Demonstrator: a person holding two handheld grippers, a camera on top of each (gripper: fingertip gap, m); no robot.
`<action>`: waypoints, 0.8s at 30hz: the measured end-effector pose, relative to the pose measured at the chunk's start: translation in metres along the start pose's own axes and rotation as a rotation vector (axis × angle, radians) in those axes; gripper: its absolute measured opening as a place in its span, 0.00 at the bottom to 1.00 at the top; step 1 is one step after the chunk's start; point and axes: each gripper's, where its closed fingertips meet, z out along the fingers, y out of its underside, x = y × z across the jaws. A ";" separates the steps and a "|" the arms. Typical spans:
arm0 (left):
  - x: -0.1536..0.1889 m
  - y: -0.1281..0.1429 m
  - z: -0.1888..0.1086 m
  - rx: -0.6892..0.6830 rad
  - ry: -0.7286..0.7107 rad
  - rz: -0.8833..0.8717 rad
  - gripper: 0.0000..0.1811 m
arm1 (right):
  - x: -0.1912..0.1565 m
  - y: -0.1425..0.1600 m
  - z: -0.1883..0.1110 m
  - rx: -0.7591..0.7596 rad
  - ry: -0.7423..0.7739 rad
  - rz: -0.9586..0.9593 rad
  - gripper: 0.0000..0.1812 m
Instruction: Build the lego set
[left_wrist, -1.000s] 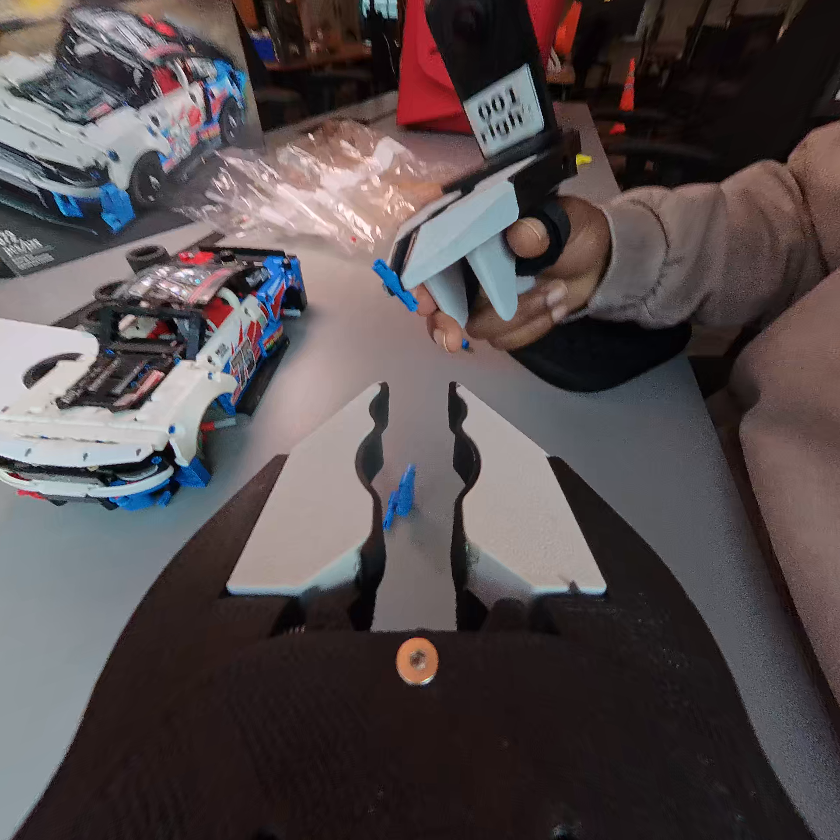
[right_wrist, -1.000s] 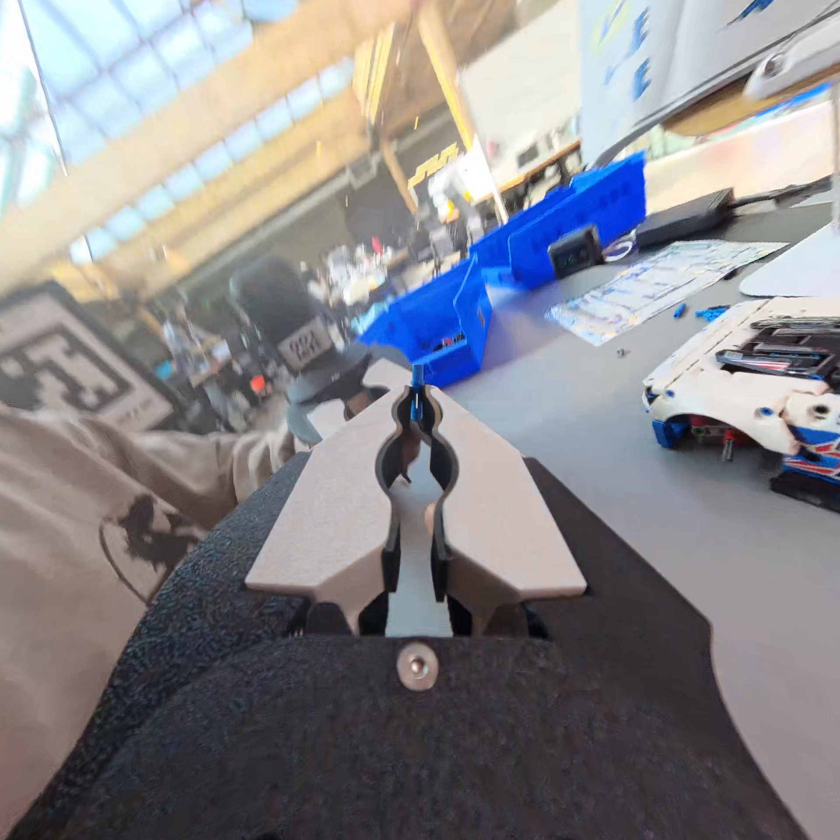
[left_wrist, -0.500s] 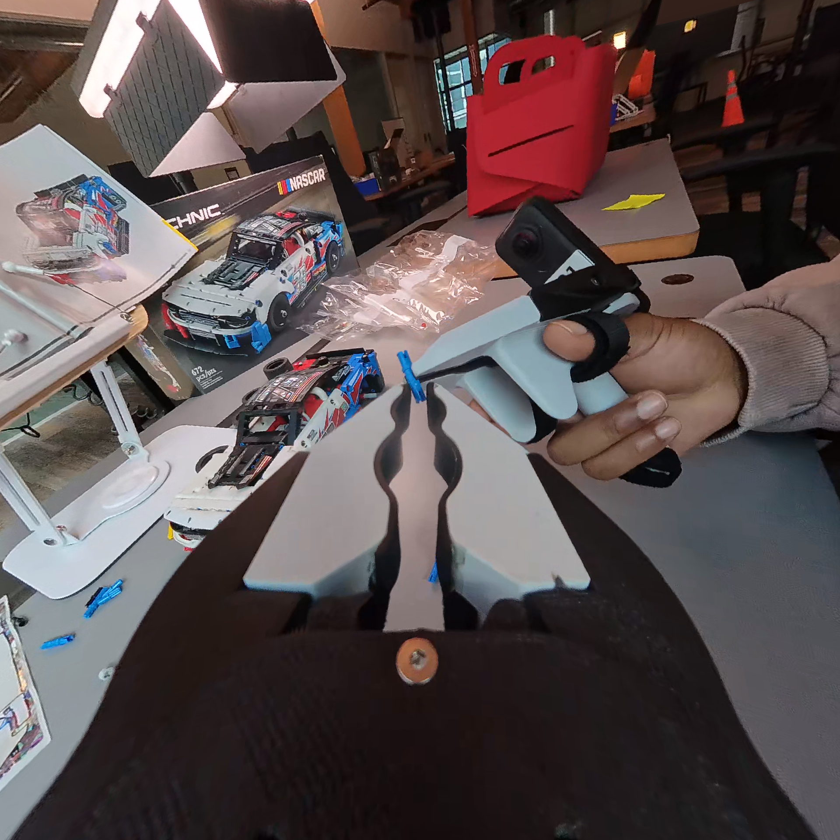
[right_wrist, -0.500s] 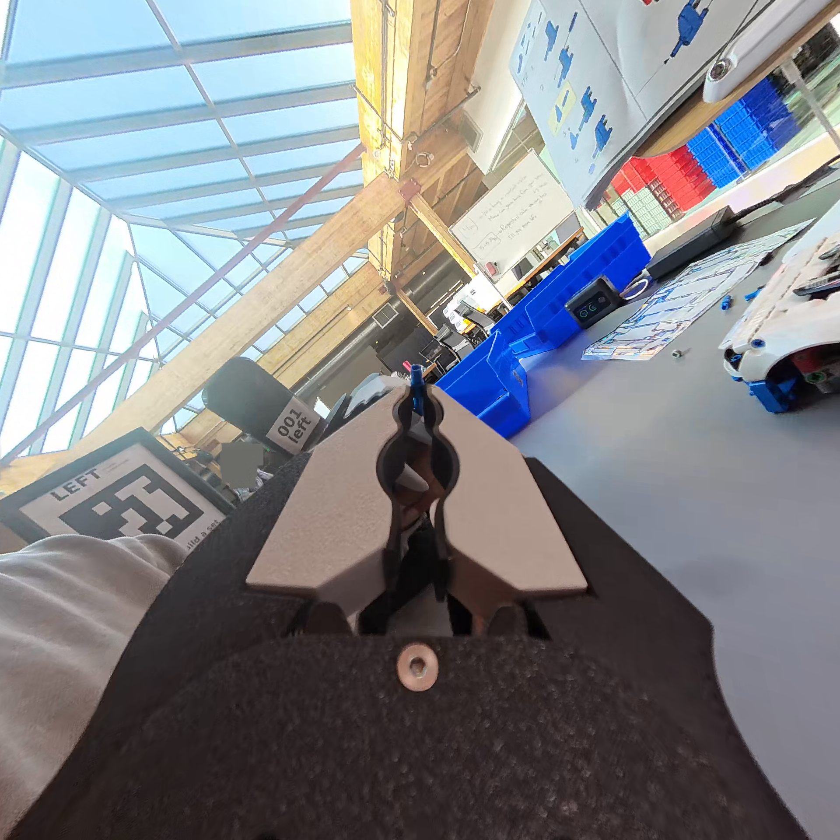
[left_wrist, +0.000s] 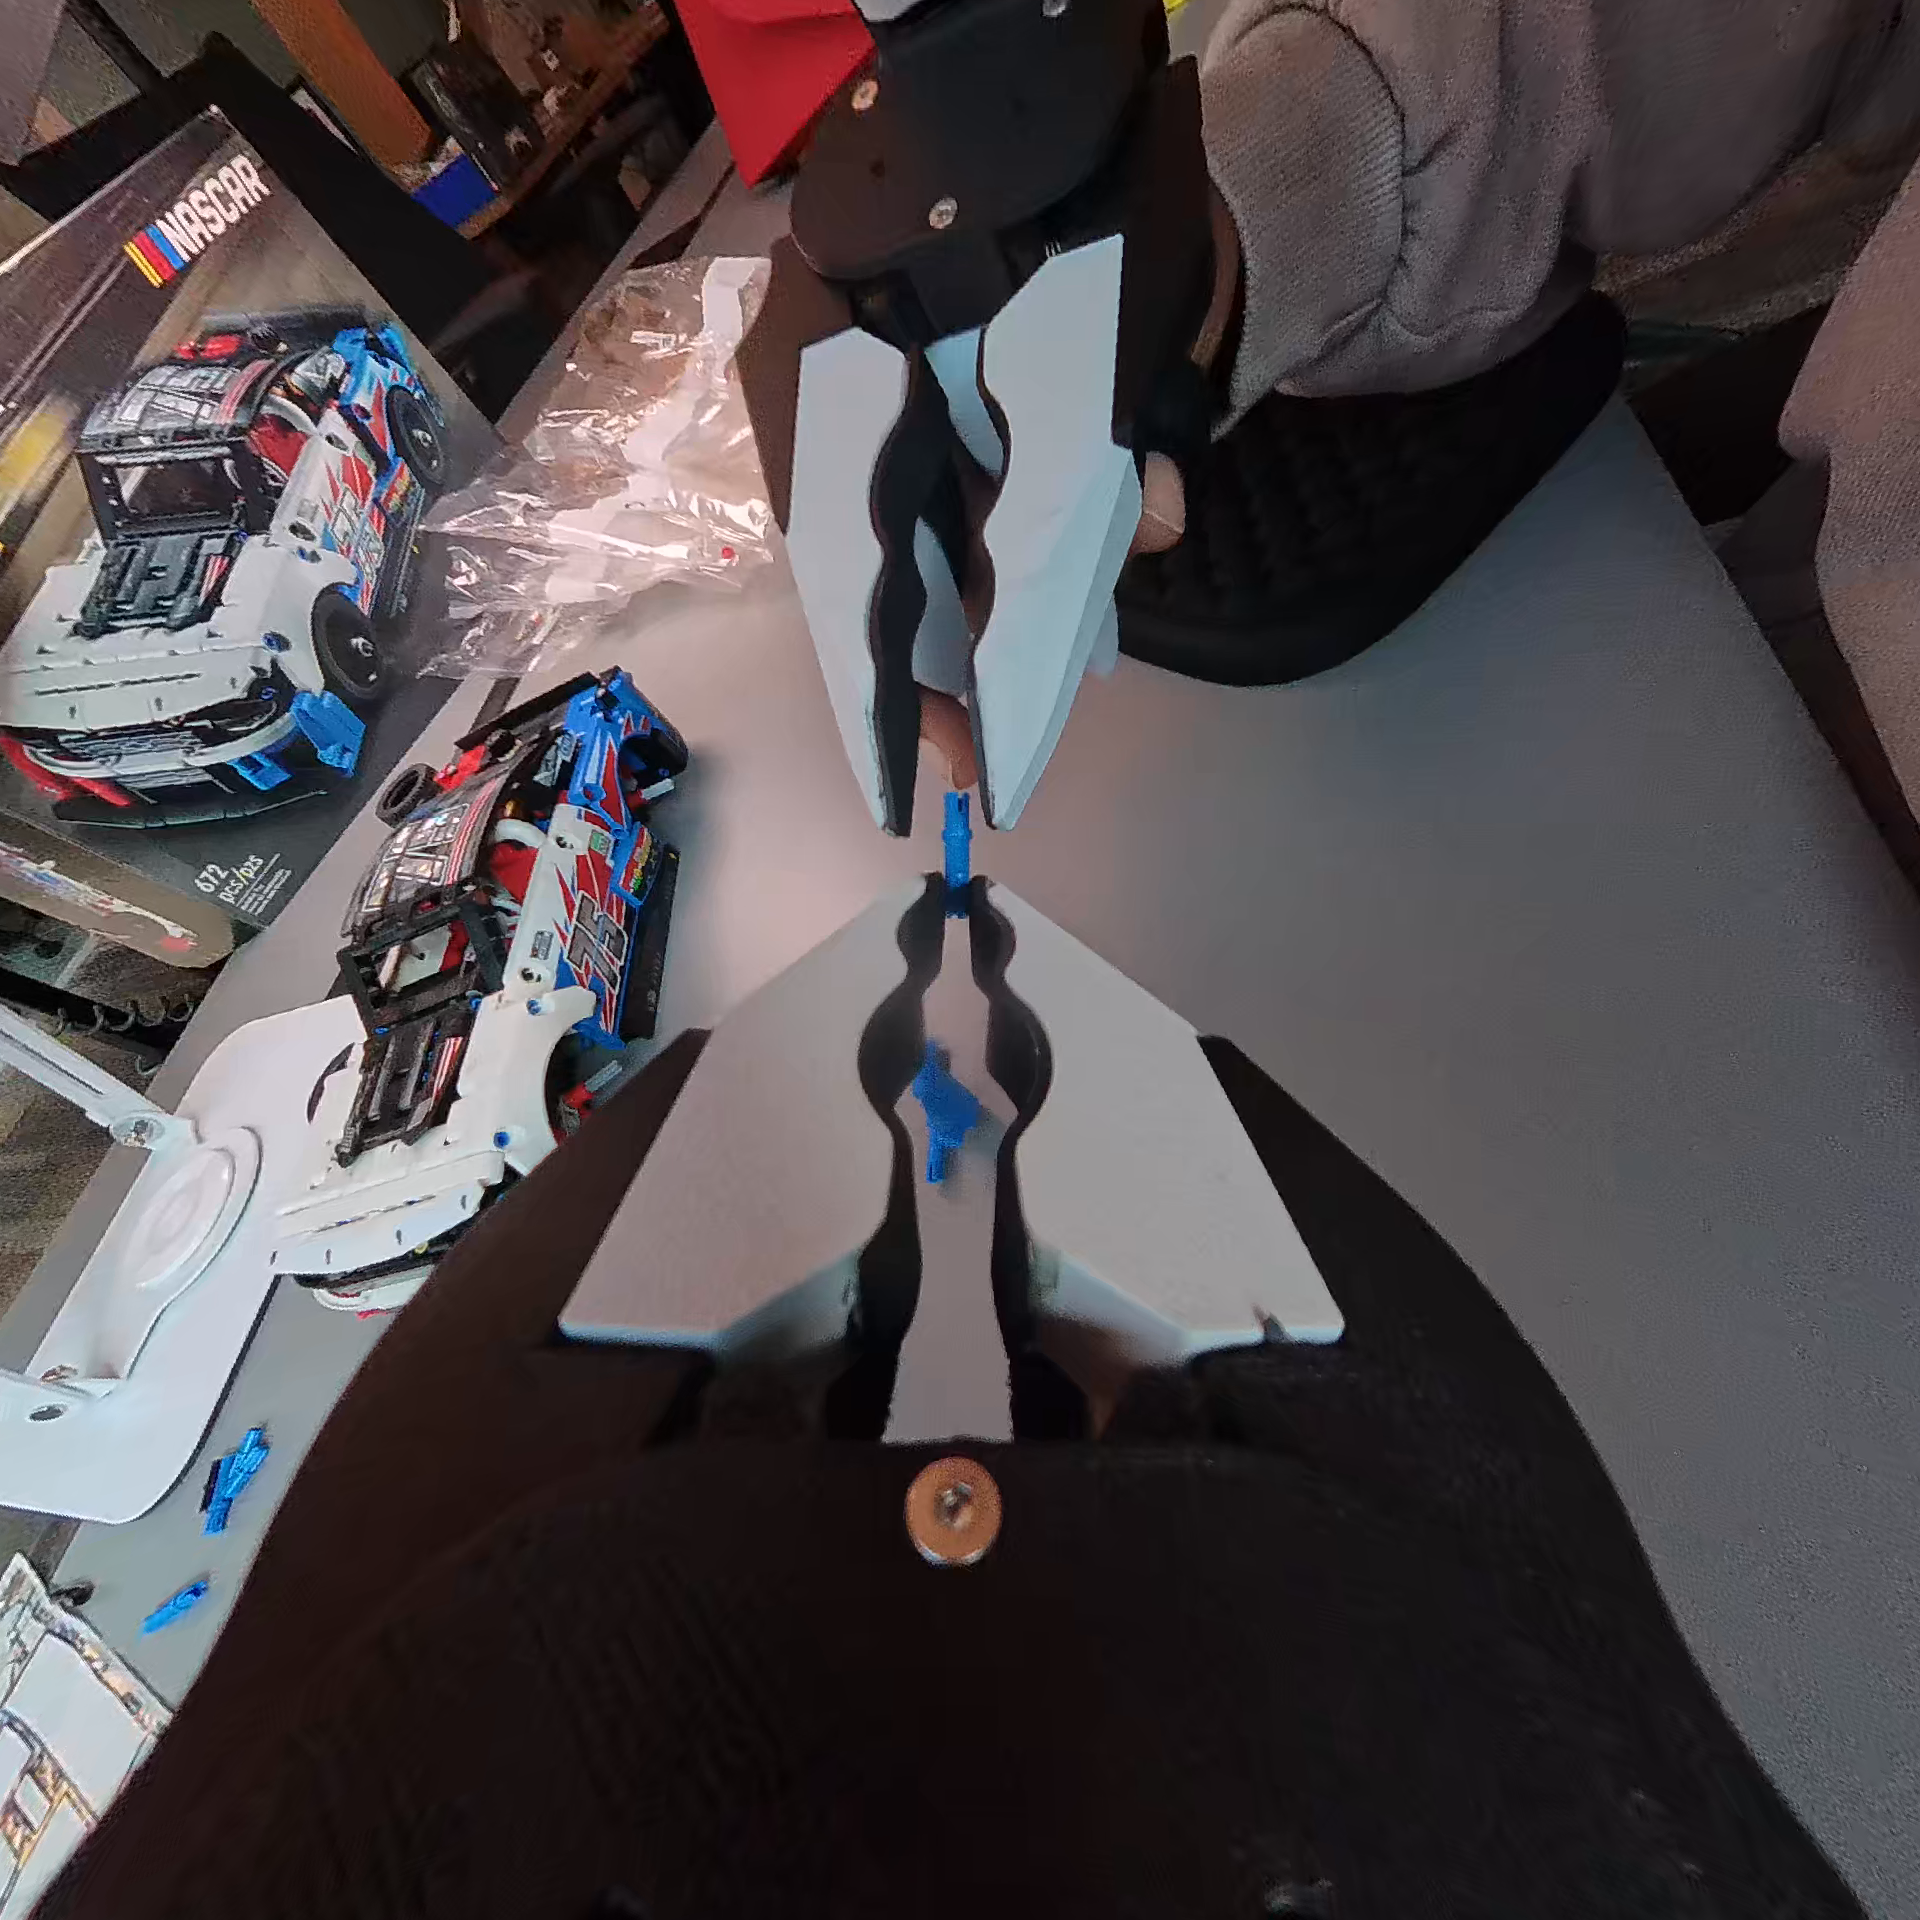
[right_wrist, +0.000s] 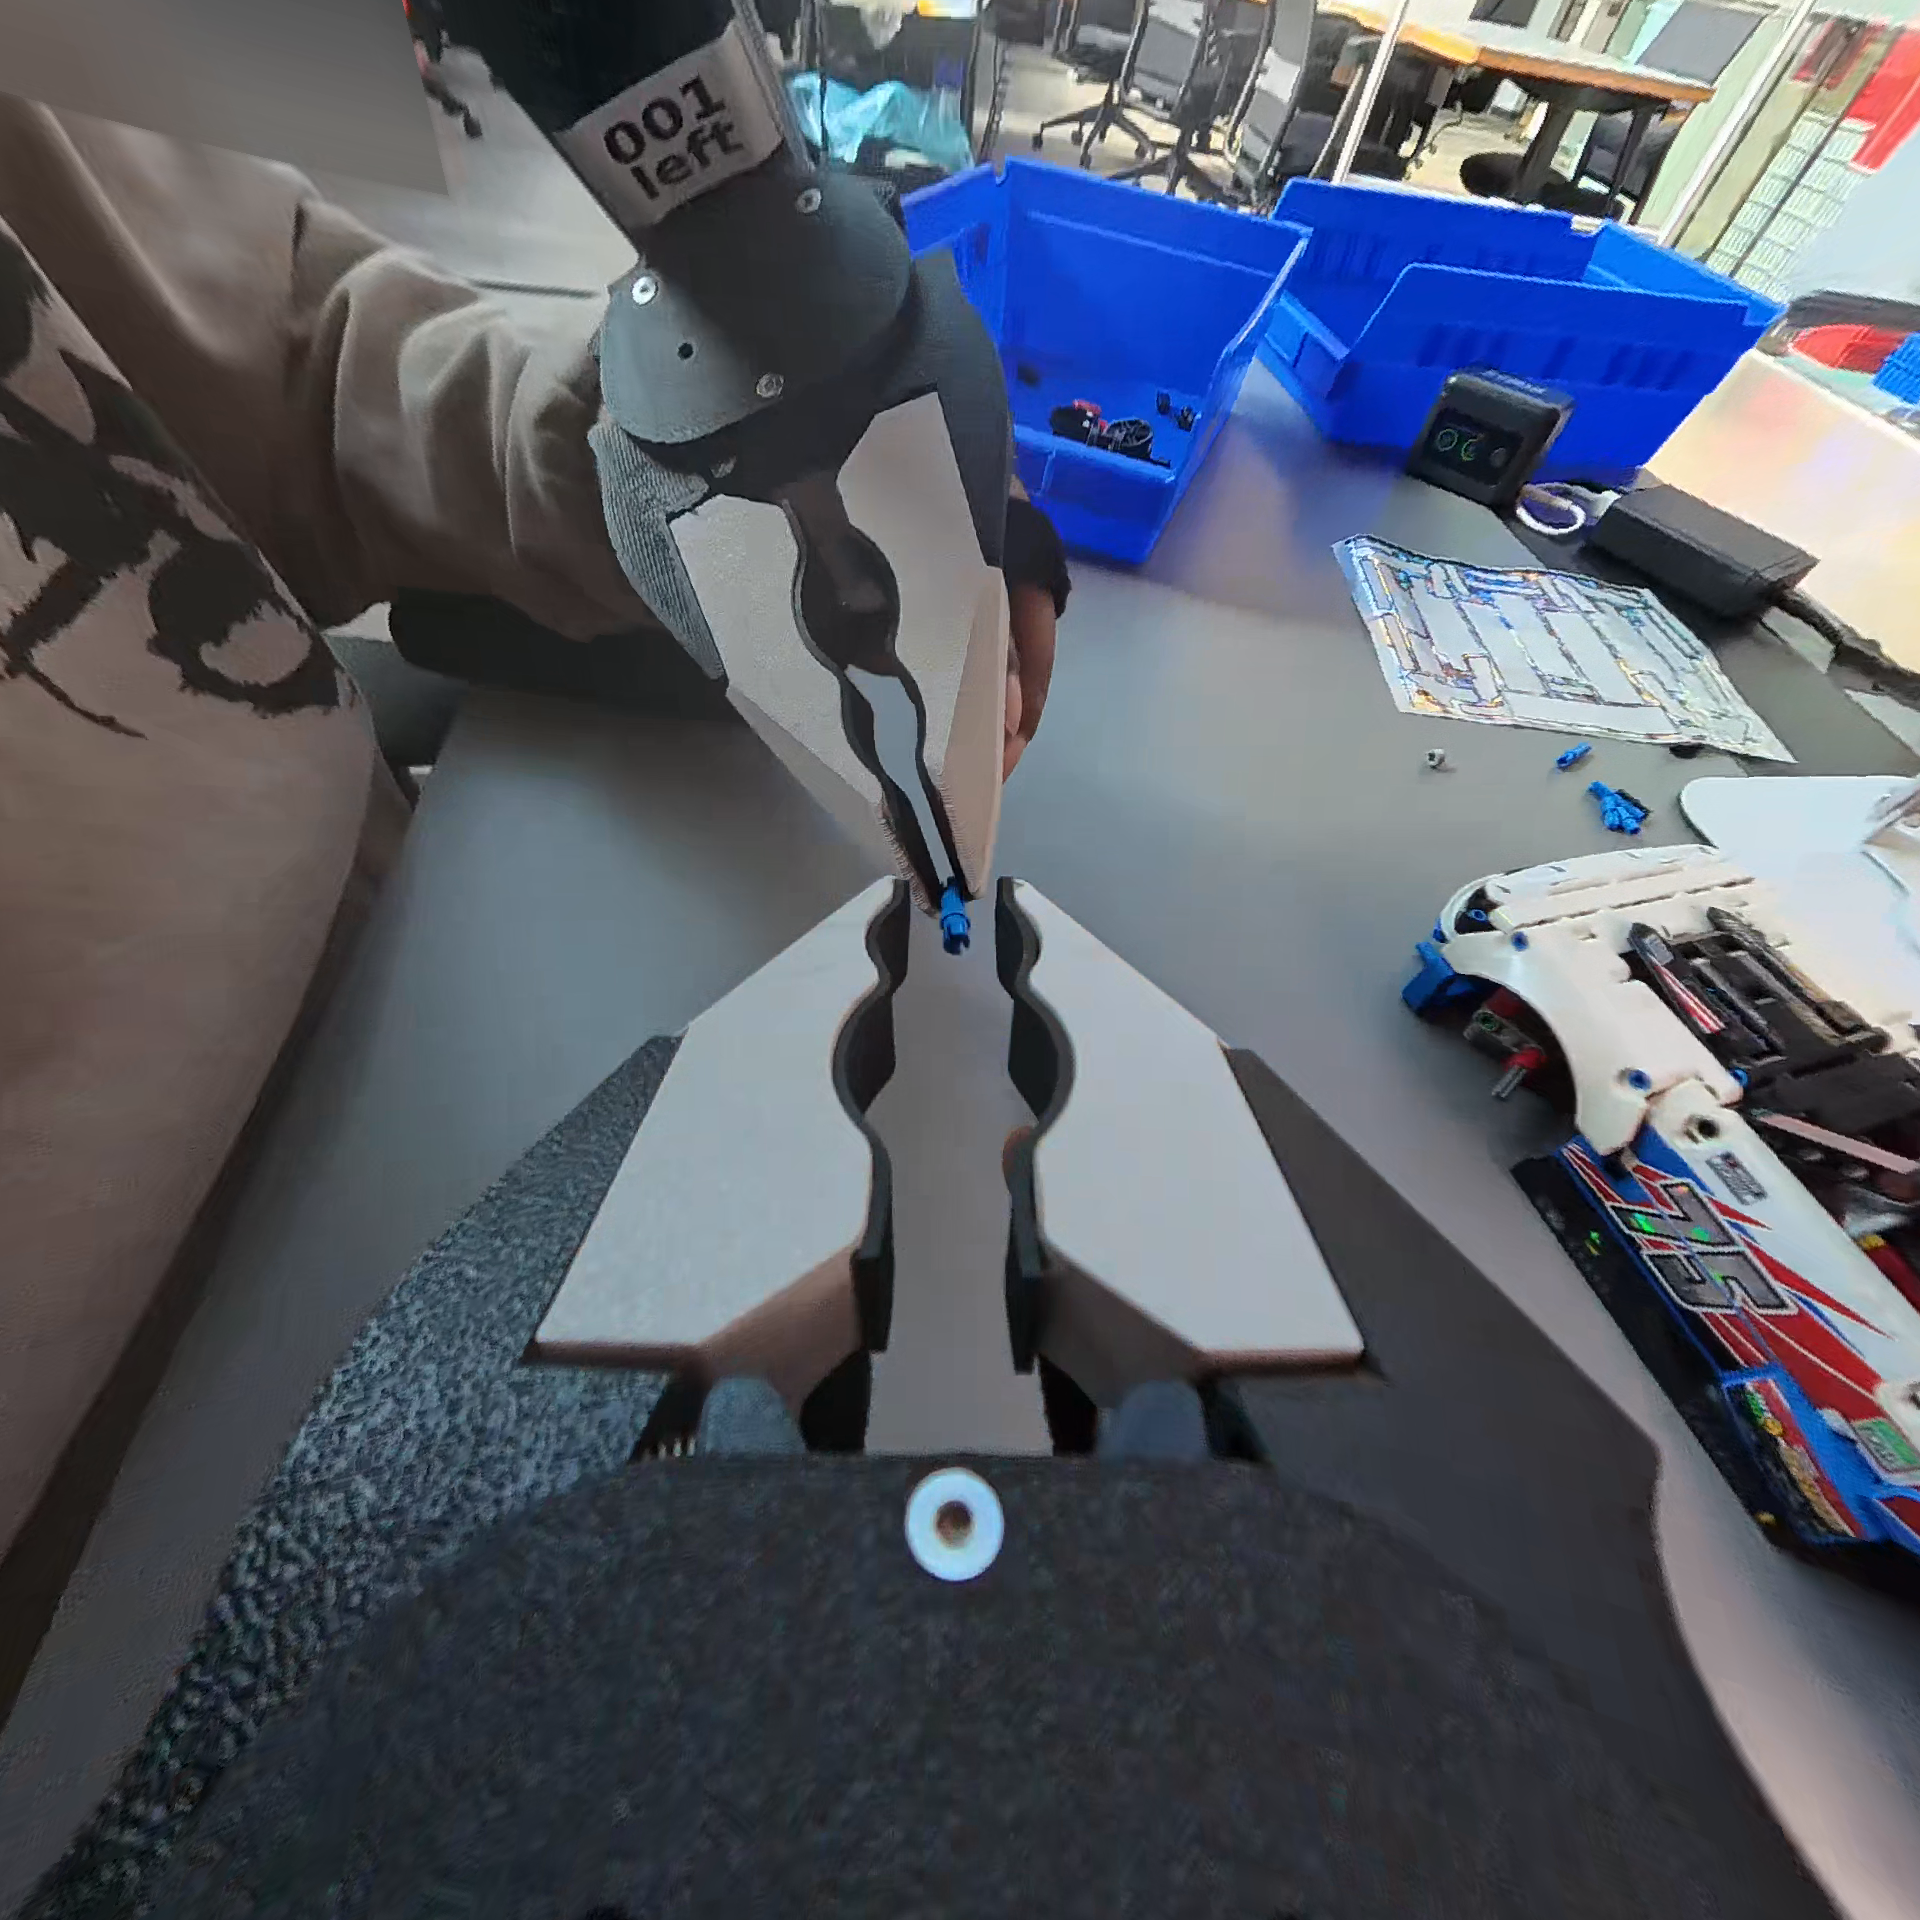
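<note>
My left gripper (left_wrist: 954, 889) is shut on one end of a small blue pin (left_wrist: 956, 844) and holds it above the grey table (left_wrist: 1455, 935). My right gripper (left_wrist: 951, 826) faces it tip to tip from above, jaws slightly apart around the pin's free end. In the right wrist view my right gripper (right_wrist: 951, 885) is open, and the pin (right_wrist: 952, 925) sticks out of the left gripper (right_wrist: 940, 896) into the gap. A second blue piece (left_wrist: 940, 1112) lies on the table below. The part-built white, blue and red car (left_wrist: 499, 966) stands to the left.
The set's box (left_wrist: 208, 520) and empty plastic bags (left_wrist: 623, 468) lie behind the car. A white stand base (left_wrist: 135, 1299) and loose blue pins (left_wrist: 234, 1465) lie at the left. Blue bins (right_wrist: 1122, 343), a sticker sheet (right_wrist: 1538, 655) and a black device (right_wrist: 1486, 442) sit farther off. The tips of both grippers are at nearly the same place.
The pin has passed from my right gripper to my left. My left gripper closed on it and my right gripper opened. Both grippers tilted down toward the table.
</note>
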 end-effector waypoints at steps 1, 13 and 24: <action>0.001 0.002 0.002 -0.006 0.004 -0.001 0.01 | -0.001 0.005 0.002 -0.030 -0.010 -0.018 0.07; 0.002 0.014 0.008 -0.033 0.028 -0.036 0.01 | 0.003 0.022 0.008 -0.066 -0.015 -0.062 0.02; -0.004 0.084 0.018 -0.255 0.144 -0.368 0.21 | 0.036 0.039 -0.006 0.003 0.000 0.096 0.01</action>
